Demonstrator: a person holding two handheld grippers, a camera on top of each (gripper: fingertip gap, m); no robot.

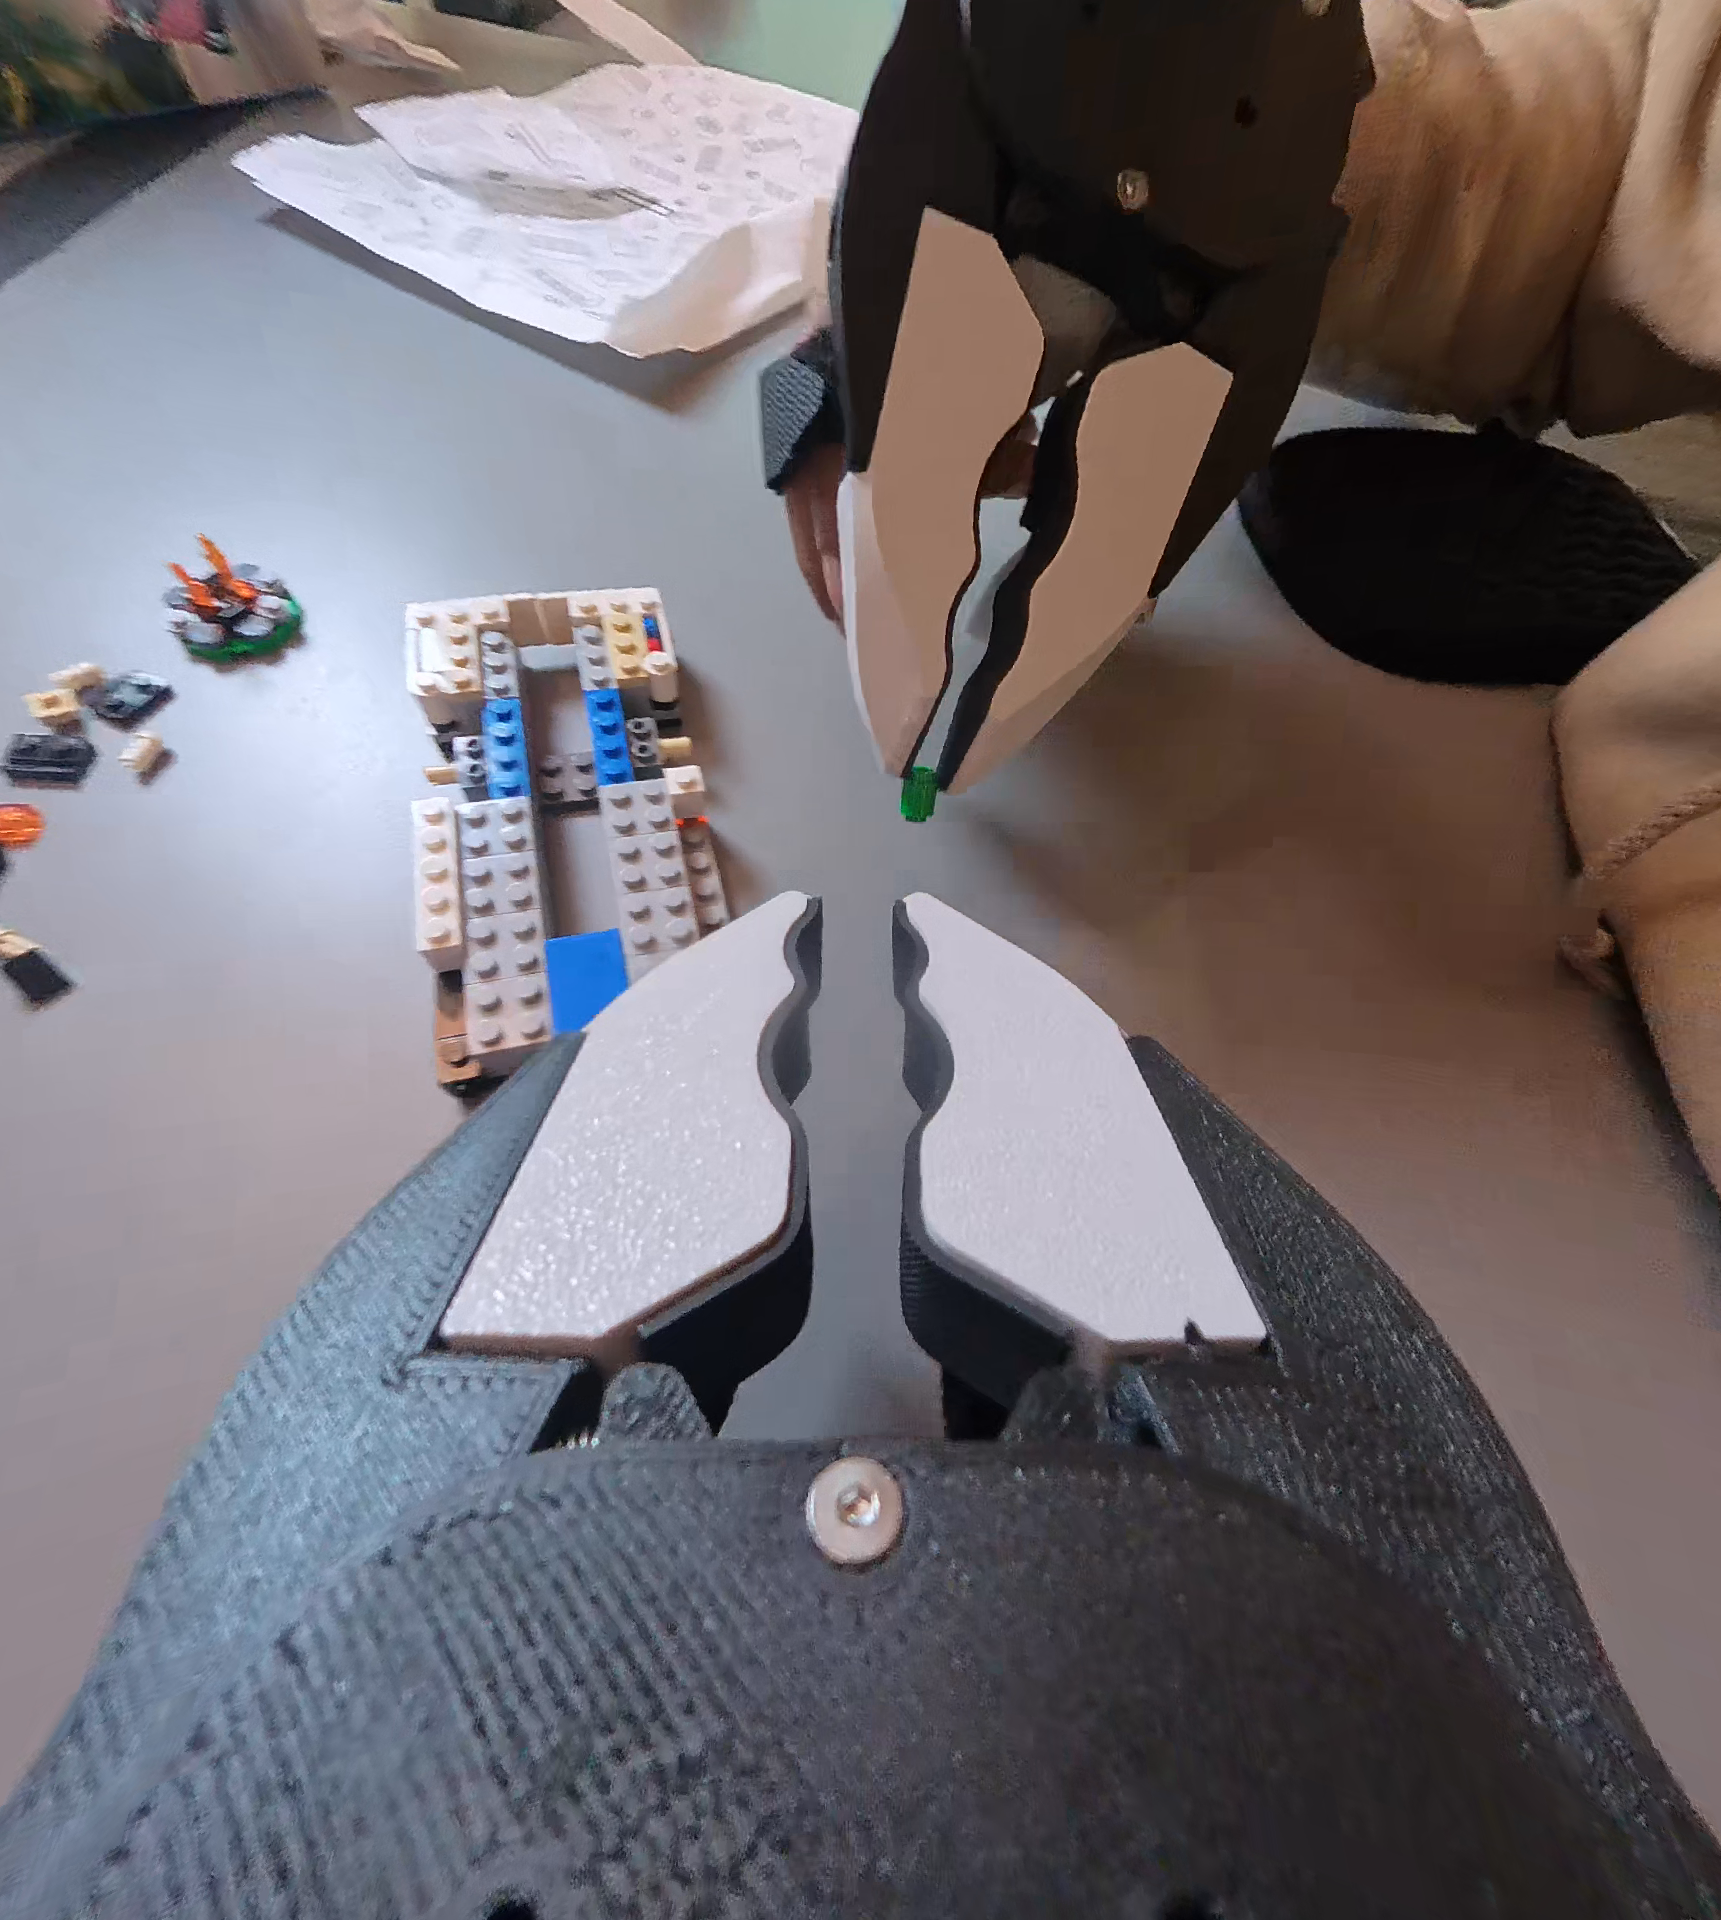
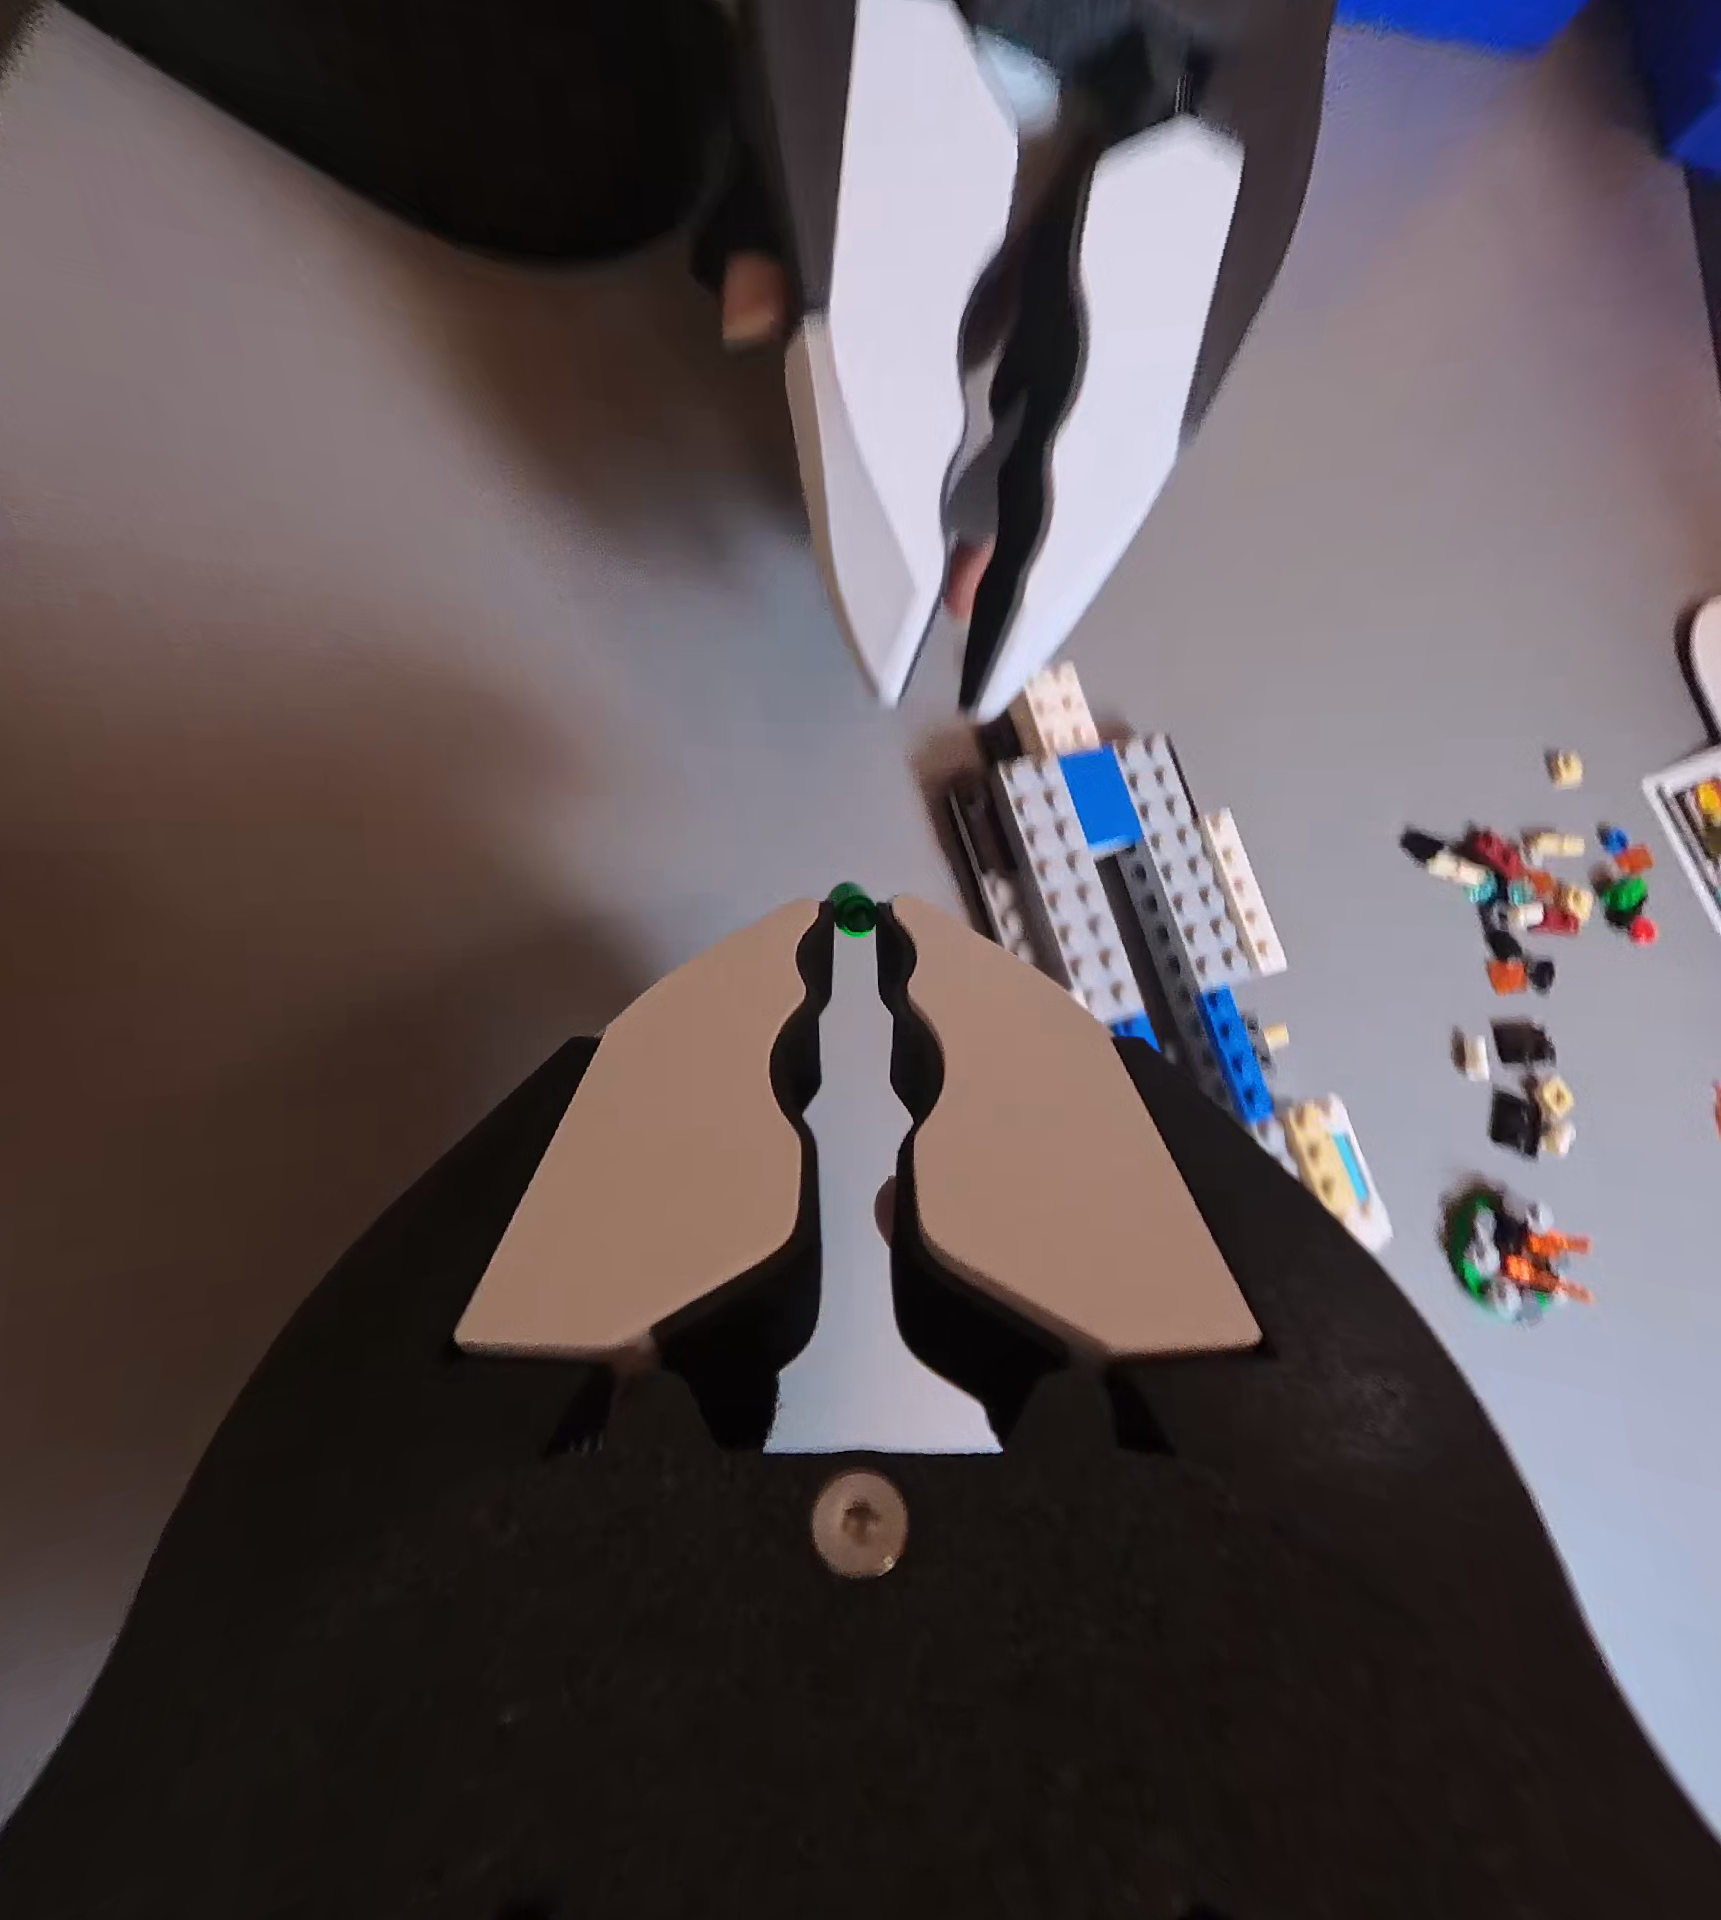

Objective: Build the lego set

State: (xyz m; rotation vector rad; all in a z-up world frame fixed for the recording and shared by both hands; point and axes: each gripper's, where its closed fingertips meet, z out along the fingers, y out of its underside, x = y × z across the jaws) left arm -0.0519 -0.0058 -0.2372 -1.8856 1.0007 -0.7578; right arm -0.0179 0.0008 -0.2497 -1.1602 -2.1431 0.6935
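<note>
Green translucent plastic, a tiny round stud piece (image 2: 852, 914), sat pinched at the very fingertips of the right gripper (image 1: 929, 777), both pads pressing its sides, so that most of it stuck out beyond the tips; held that way, its free end was left exposed. It hung just above the bare grey desk (image 1: 212, 1195), clear of the surface. It was a short cylinder, see-through and glossy, far smaller than the fingers around it.

The left gripper (image 1: 856, 914) faced it from near by, released: its pale pads stood apart with only desk showing between them, grasping nothing. Its tips lay just beside the near end of a long flat brick assembly (image 1: 544, 821) of grey, white, tan and blue studded plastic bricks, which lay flat on the desk.

Farther out lay a scatter of small loose pieces (image 1: 14, 821) in black, tan, orange and teal, and a small round green-based build with orange flame shapes (image 1: 232, 613). Unfolded printed paper sheets (image 1: 575, 197) rested beyond. A person's beige sleeve (image 1: 1562, 208) showed behind the right gripper.
</note>
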